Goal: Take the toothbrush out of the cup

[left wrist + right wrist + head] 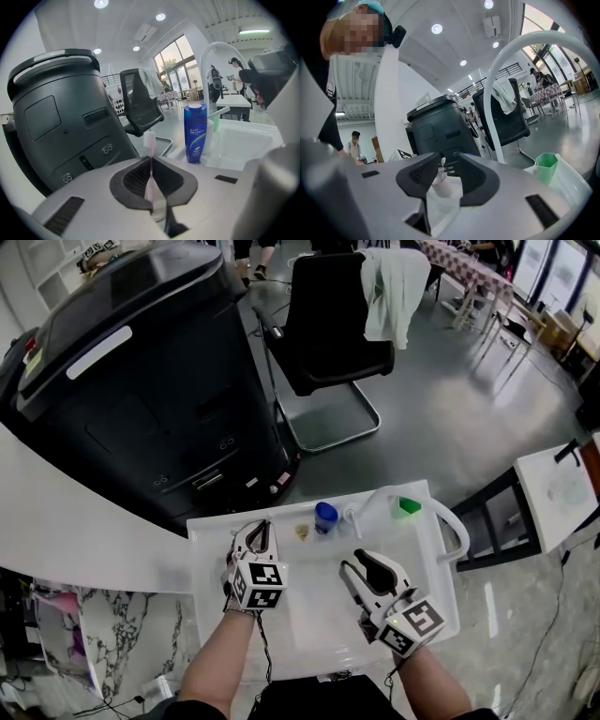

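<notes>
"Is the brush out already?"

"Not yet, I think. The left gripper [260,532] is clenched on the pink toothbrush [149,143], and the lower end seems to stand in the clear cup [440,183] on the white tray [319,624]."

"And the right gripper [360,564]?"

"Its jaws are apart. The cup is between them, but the pads do not press it, so nothing holds the cup. If the brush comes up crooked, the light cup may tip, or hit the blue bottle [195,133] nearby."
</notes>
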Available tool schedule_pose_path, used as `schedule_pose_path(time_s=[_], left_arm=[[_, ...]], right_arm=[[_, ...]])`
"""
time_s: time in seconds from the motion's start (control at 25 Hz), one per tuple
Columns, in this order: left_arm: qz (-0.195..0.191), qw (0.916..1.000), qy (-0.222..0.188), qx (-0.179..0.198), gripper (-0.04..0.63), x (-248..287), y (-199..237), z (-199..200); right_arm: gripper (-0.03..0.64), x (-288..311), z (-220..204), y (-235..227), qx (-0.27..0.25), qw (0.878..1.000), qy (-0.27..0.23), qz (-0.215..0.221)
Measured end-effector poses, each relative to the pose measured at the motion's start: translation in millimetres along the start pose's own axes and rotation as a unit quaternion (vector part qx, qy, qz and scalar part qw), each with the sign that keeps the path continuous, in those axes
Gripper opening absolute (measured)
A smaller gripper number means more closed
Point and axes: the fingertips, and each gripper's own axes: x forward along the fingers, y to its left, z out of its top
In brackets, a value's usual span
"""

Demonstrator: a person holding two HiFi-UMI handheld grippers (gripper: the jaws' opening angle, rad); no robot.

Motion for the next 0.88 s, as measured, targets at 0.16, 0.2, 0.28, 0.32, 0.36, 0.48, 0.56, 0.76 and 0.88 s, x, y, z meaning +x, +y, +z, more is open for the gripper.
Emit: schedule_pose_path(time_s=[0.16, 0.2, 0.28, 0.32, 0.36, 0.48, 0.56, 0.76, 0.88], left_arm=[[0.02, 0.9995, -0.019, -0.013, 0.029, -17, 10, 12], [0.026, 0.9992, -0.025, -0.016, 0.029, -22, 13, 16], [0.036, 0.9982, -0.042, -0.025, 0.029, -35, 16, 24], [0.04, 0.9974, -0.052, -0.03, 0.029, -42, 18, 28], [0.045, 0.9965, -0.062, -0.034, 0.029, -49, 19, 33], [0.058, 0.9934, -0.088, -0.046, 0.029, -73, 22, 46], [0.065, 0.9906, -0.106, -0.058, 0.029, -93, 23, 55], [0.091, 0.9814, -0.15, -0.078, 0.028, -154, 23, 76], [0.105, 0.9752, -0.175, -0.086, 0.028, -196, 19, 85]], right_arm=[[0.143, -4, 9, 7, -0.002, 1.0, -0.009, 0.009], [0.141, -5, 11, 9, -0.003, 1.0, -0.011, 0.012], [0.129, -9, 15, 14, -0.007, 1.0, -0.014, 0.019], [0.117, -11, 17, 17, -0.009, 1.0, -0.017, 0.023], [0.101, -14, 19, 19, -0.01, 0.999, -0.018, 0.027], [0.036, -22, 26, 29, -0.017, 0.999, -0.022, 0.041], [0.018, -28, 31, 37, -0.021, 0.998, -0.024, 0.054], [0.017, -48, 41, 61, -0.034, 0.995, -0.031, 0.092], [0.017, -63, 47, 75, -0.04, 0.992, -0.037, 0.111]])
